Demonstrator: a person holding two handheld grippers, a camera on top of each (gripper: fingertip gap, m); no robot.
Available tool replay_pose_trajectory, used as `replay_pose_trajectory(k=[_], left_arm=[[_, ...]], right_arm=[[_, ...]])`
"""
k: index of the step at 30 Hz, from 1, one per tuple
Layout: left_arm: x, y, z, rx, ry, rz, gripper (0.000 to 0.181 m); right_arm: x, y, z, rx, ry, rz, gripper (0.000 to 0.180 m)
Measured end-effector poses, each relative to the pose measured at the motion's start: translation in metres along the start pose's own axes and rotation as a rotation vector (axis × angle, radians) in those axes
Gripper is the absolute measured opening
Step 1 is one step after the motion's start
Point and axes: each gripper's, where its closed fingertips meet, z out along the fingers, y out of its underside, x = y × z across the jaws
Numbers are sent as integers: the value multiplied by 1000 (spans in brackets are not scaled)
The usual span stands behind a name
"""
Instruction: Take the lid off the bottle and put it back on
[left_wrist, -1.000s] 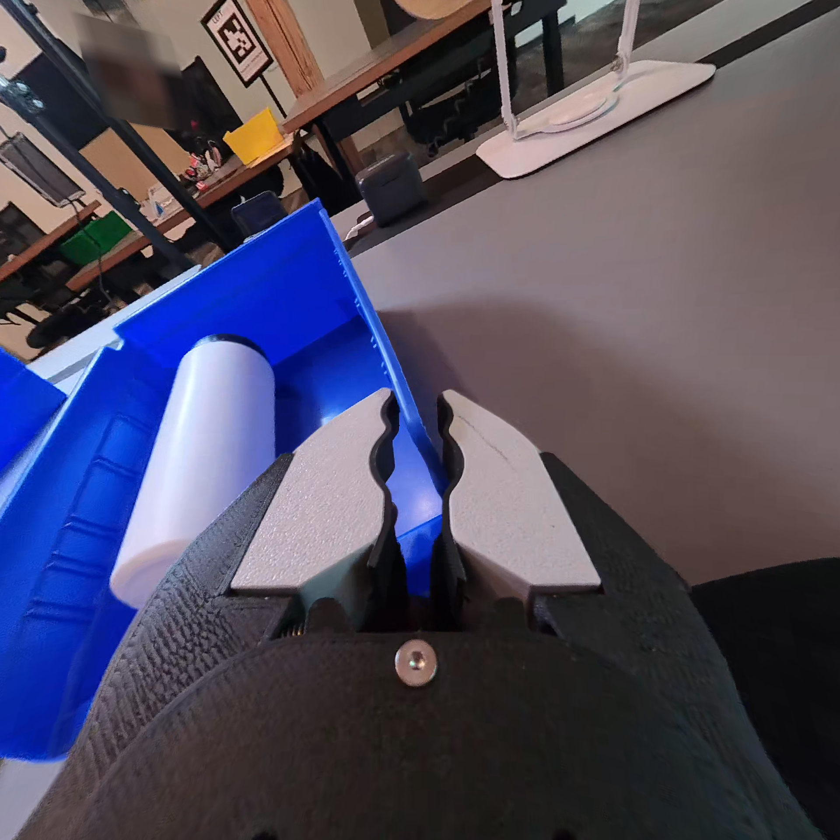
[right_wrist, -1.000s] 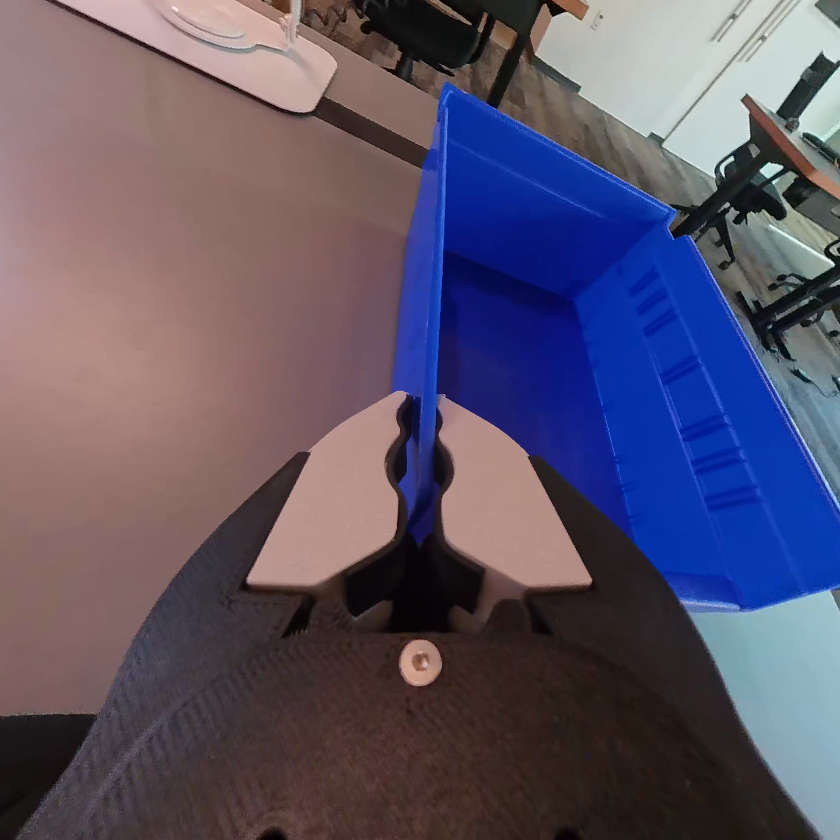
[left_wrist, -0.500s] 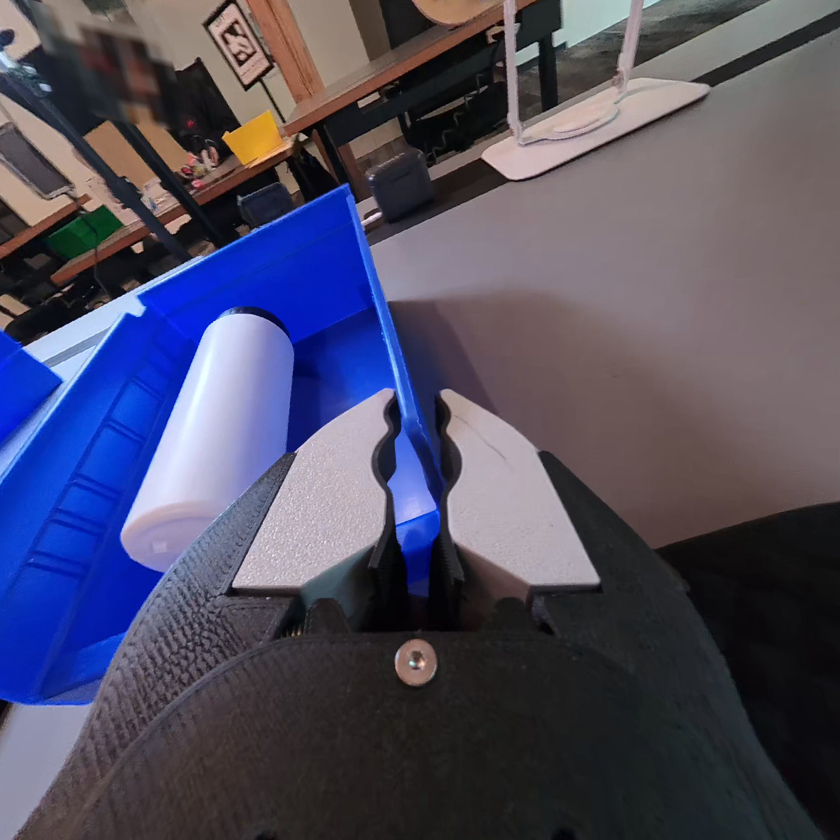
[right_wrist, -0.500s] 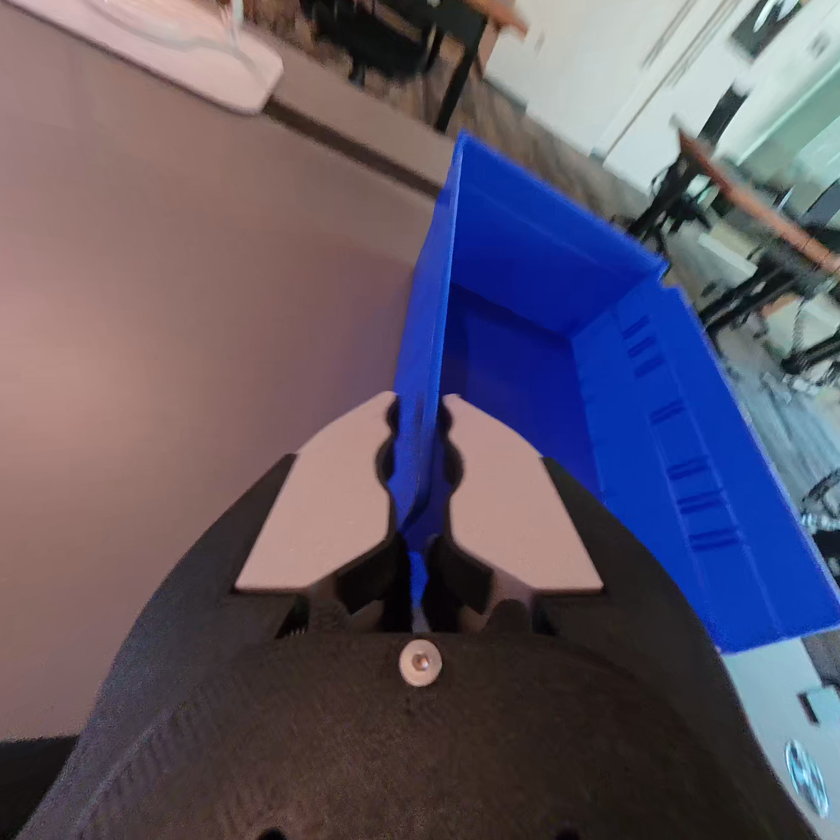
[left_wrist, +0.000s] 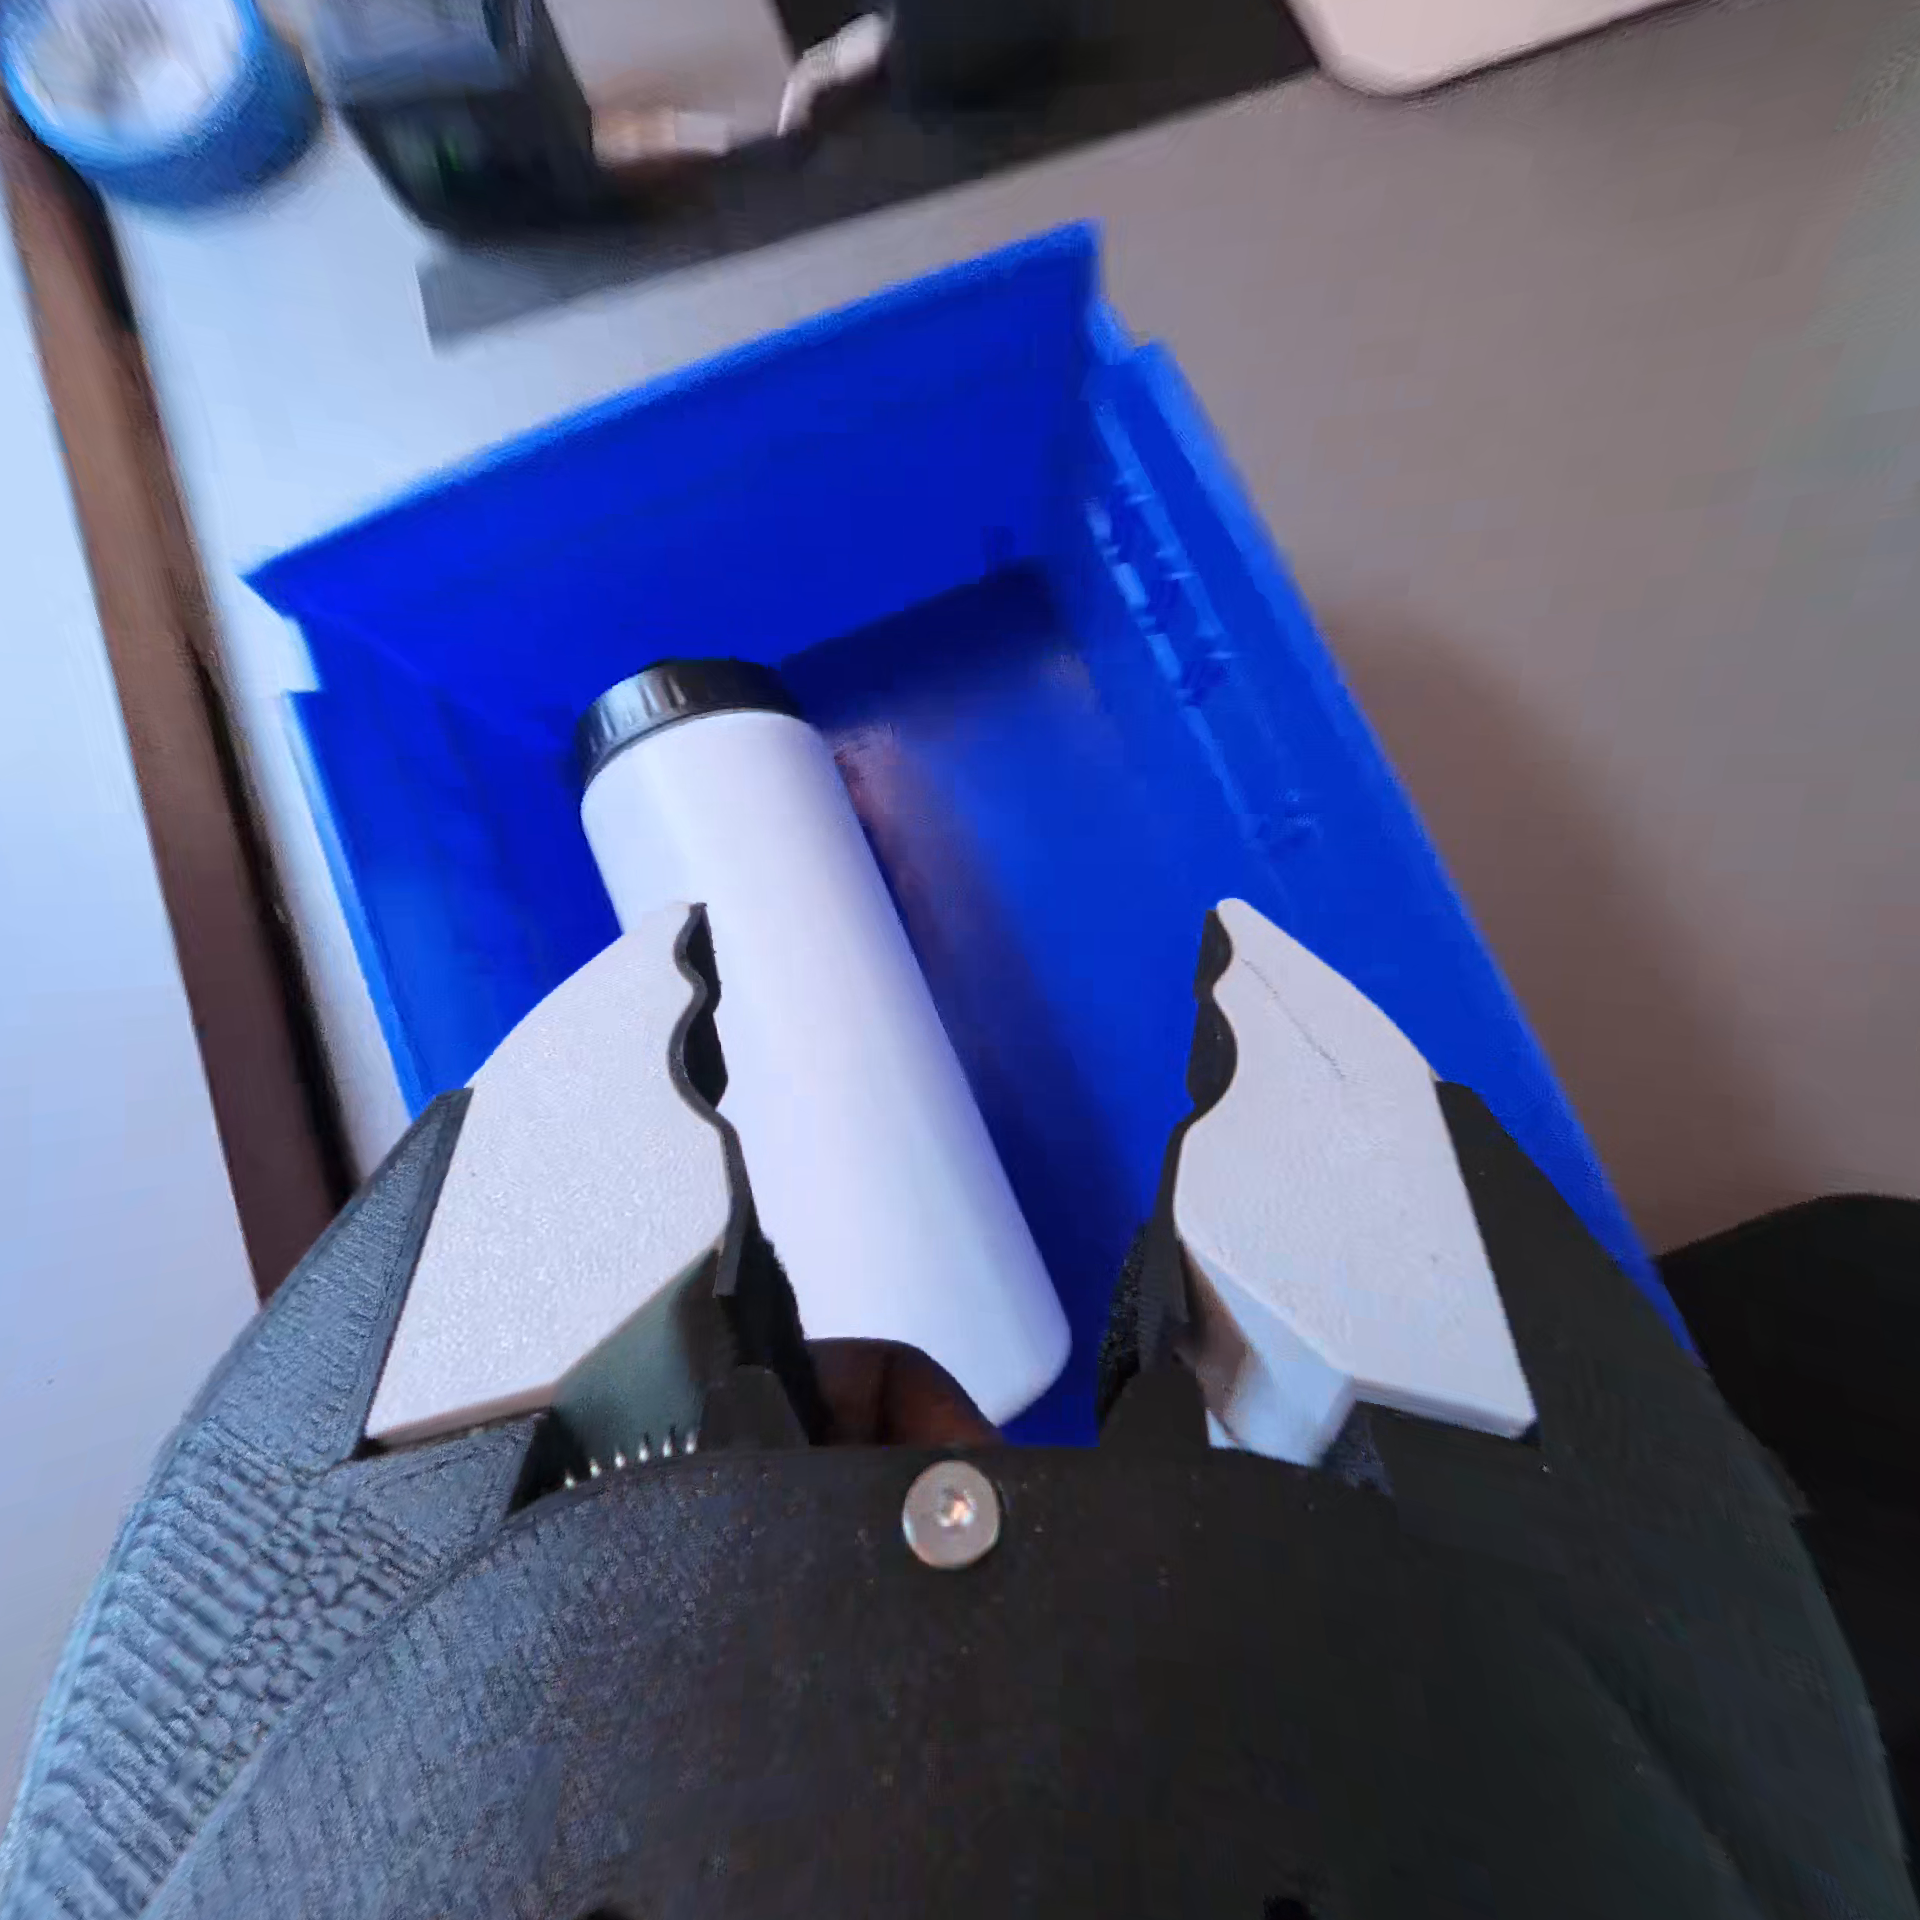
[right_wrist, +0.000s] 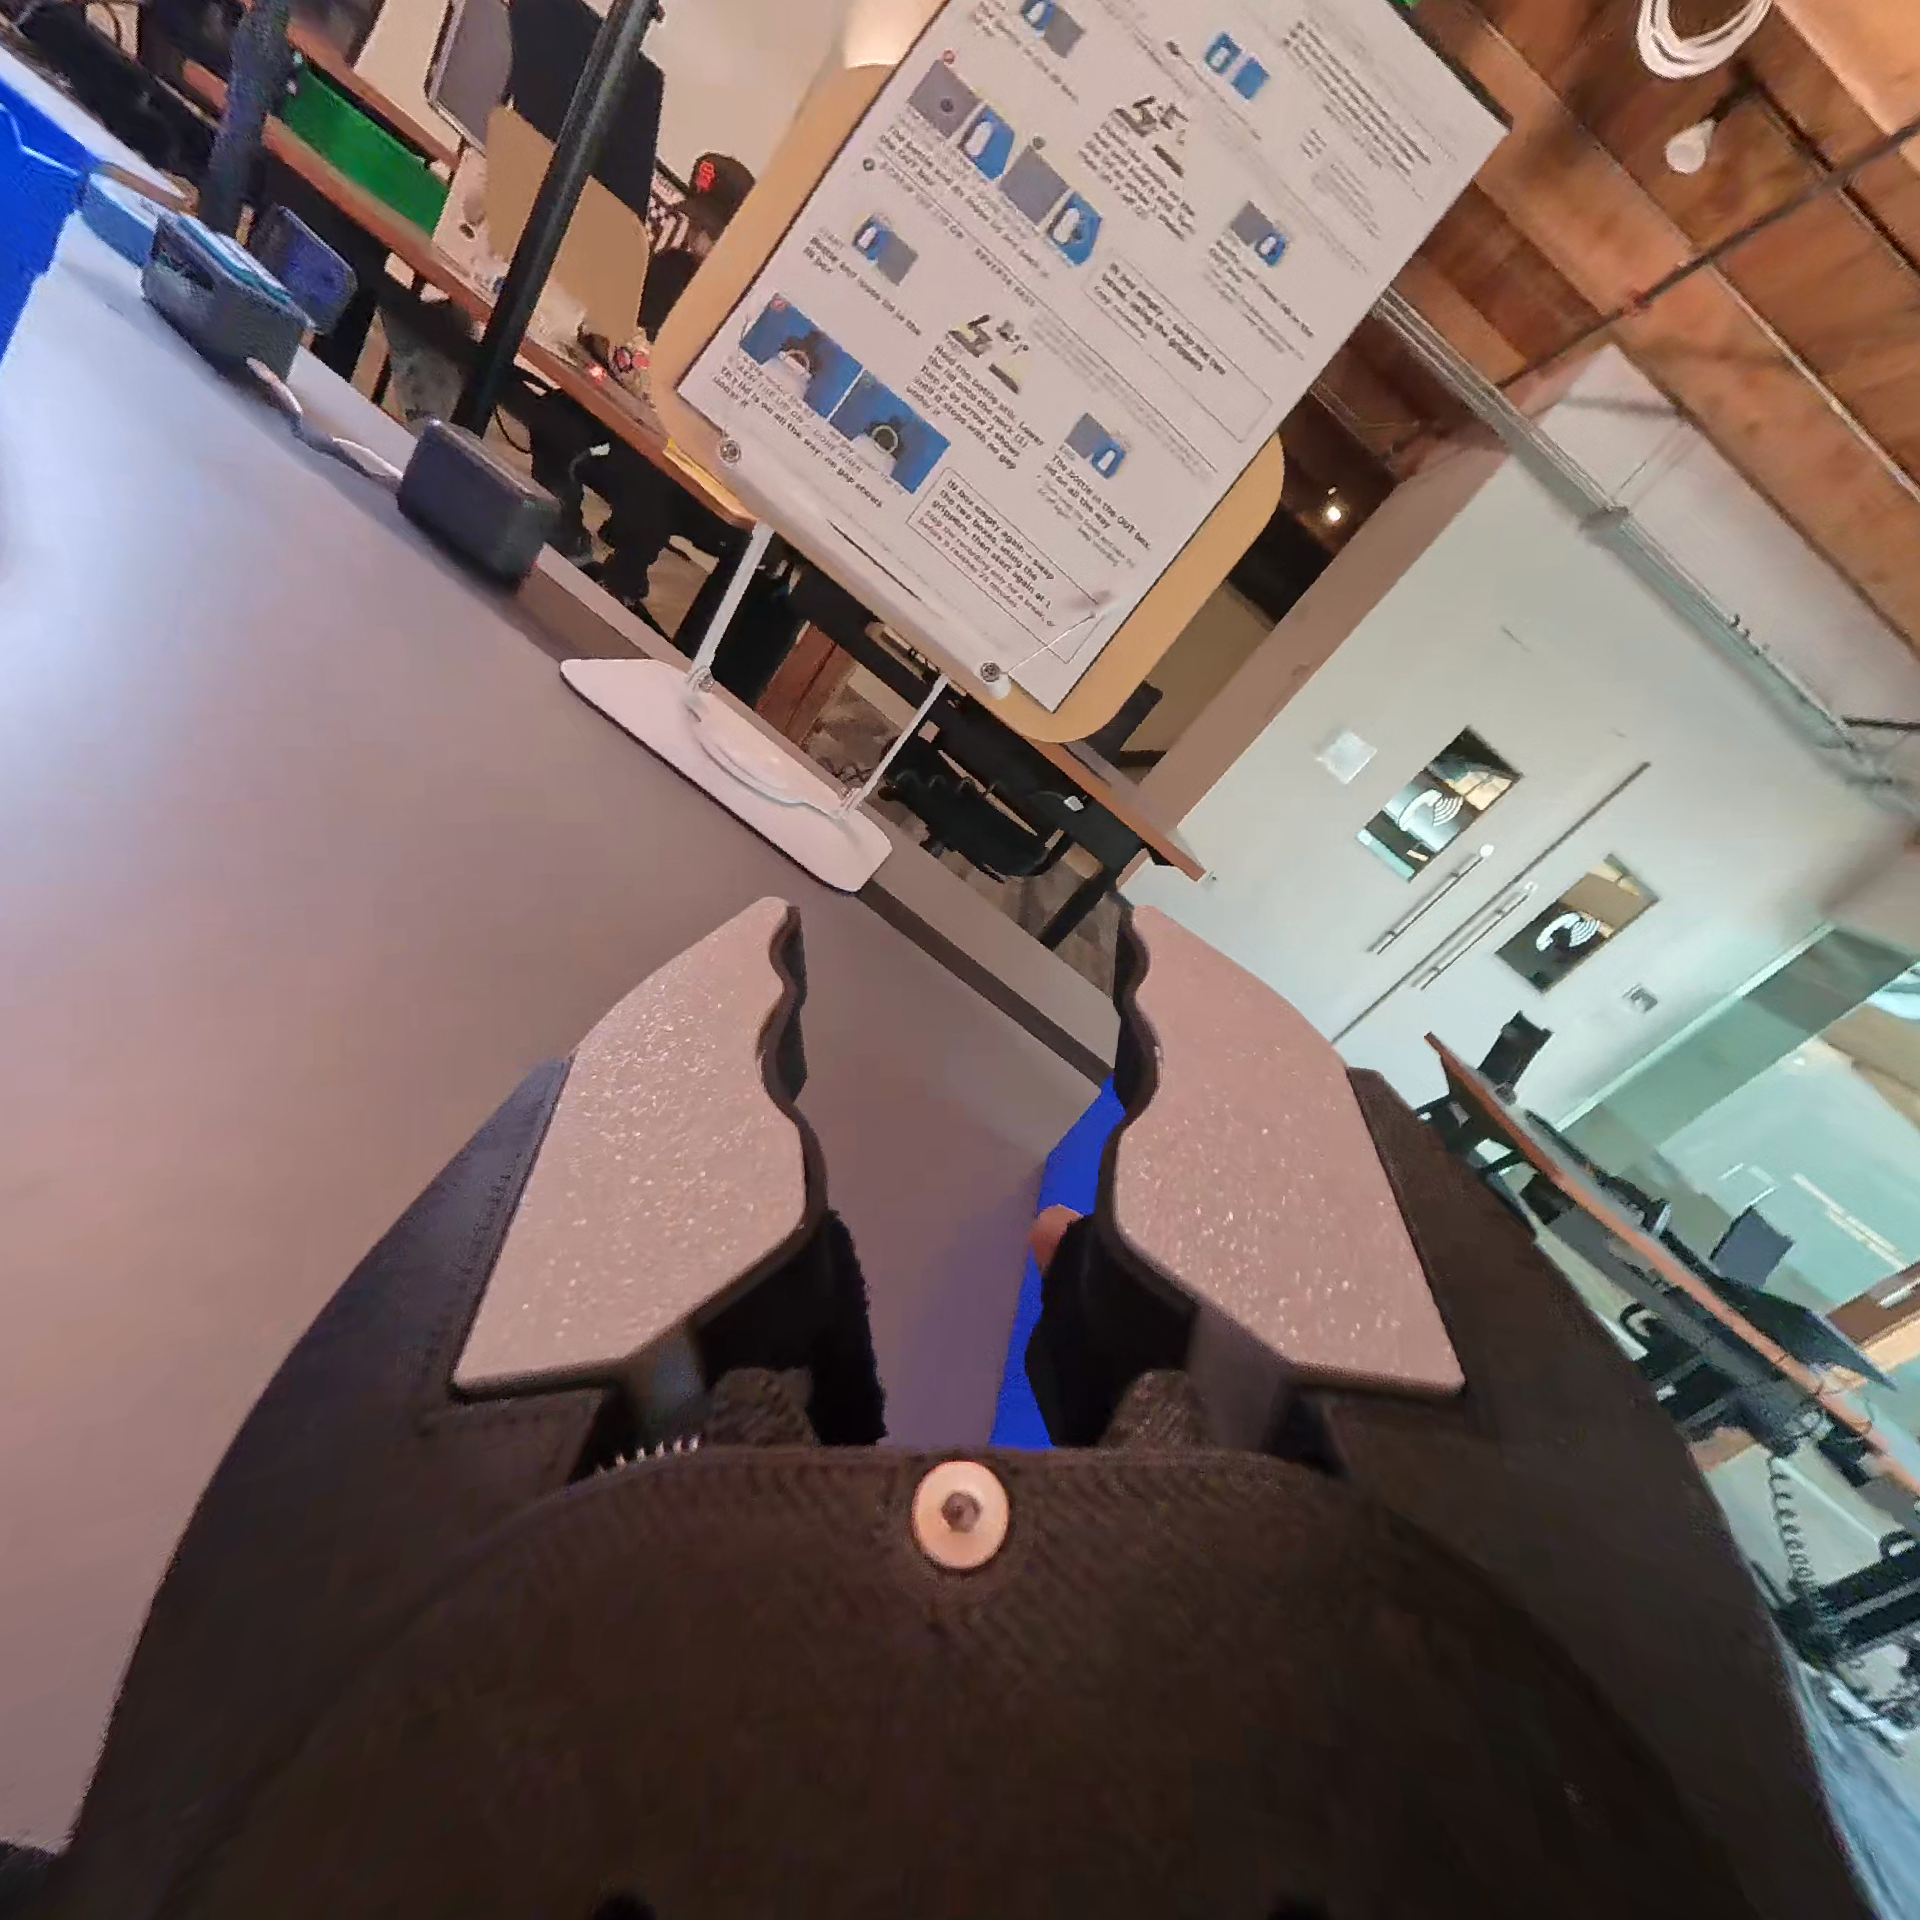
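Grey table (left_wrist: 1558, 416) bears blue bin (left_wrist: 727, 540) holding capped bottle (left_wrist: 831, 987).

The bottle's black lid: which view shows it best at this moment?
The left wrist view. There the white bottle lies in the blue bin, its black lid on at the far end. The right wrist view shows neither bottle nor lid.
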Motion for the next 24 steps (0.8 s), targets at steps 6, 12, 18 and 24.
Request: replay_pose_trajectory(k=[6, 12, 18, 24], left_arm=[[-71, 32, 68, -472, -108, -46, 97], [-71, 58, 88, -691, -126, 88, 91], [-52, 46, 78, -594, -114, 209, 88], [-33, -16, 14, -191, -192, 258, 86]], right_arm=[[6, 3, -2, 21, 0, 58, 52], [9, 15, 0, -1, -19, 116, 50], [8, 18, 0, -12, -22, 84, 47], [6, 18, 1, -11, -28, 85, 46]])
